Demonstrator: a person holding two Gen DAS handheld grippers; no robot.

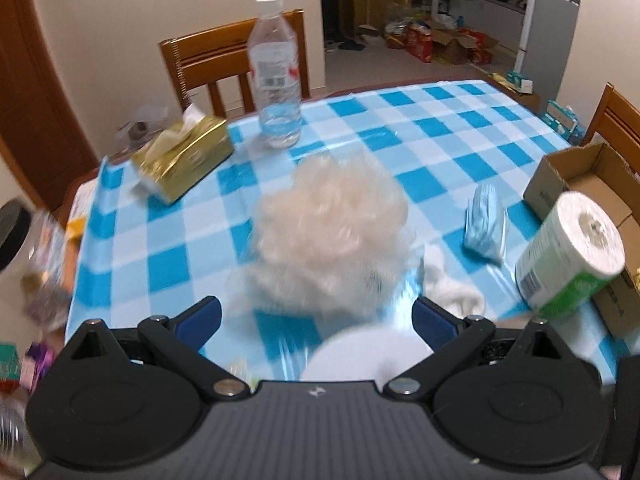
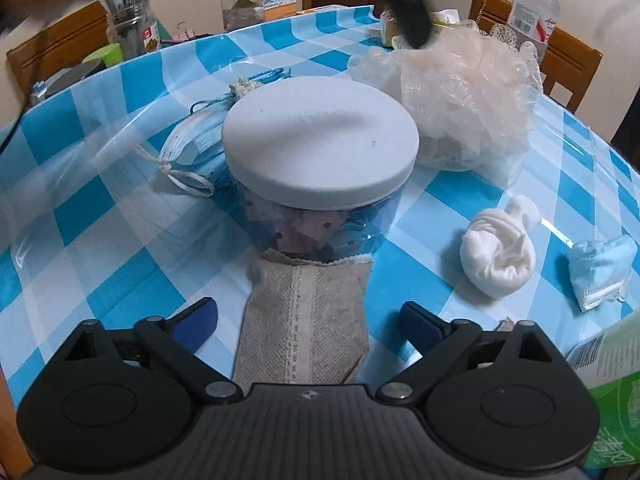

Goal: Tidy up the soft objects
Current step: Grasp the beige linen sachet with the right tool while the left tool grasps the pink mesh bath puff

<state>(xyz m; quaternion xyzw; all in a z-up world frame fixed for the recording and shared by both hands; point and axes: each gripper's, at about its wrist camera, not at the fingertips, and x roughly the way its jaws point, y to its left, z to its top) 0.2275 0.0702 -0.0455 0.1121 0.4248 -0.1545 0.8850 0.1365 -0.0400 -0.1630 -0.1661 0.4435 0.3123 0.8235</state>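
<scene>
A pale peach mesh bath puff (image 1: 332,232) lies mid-table on the blue checked cloth, just ahead of my open, empty left gripper (image 1: 316,320); it also shows in the right wrist view (image 2: 468,96). My right gripper (image 2: 310,320) is open over a beige lace cloth (image 2: 304,320), in front of a clear jar with a white lid (image 2: 320,140). A rolled white sock (image 2: 498,252) lies to the right. Blue face masks lie left of the jar (image 2: 188,144) and at far right (image 2: 600,268). The left gripper's dark body (image 2: 408,4) hangs above the puff.
A water bottle (image 1: 276,76), a gold tissue pack (image 1: 184,156), an open cardboard box (image 1: 592,184) and a green-wrapped paper roll (image 1: 572,252) stand on the table. A jar of pens (image 2: 130,28) stands far left. Wooden chairs (image 1: 224,60) surround the table.
</scene>
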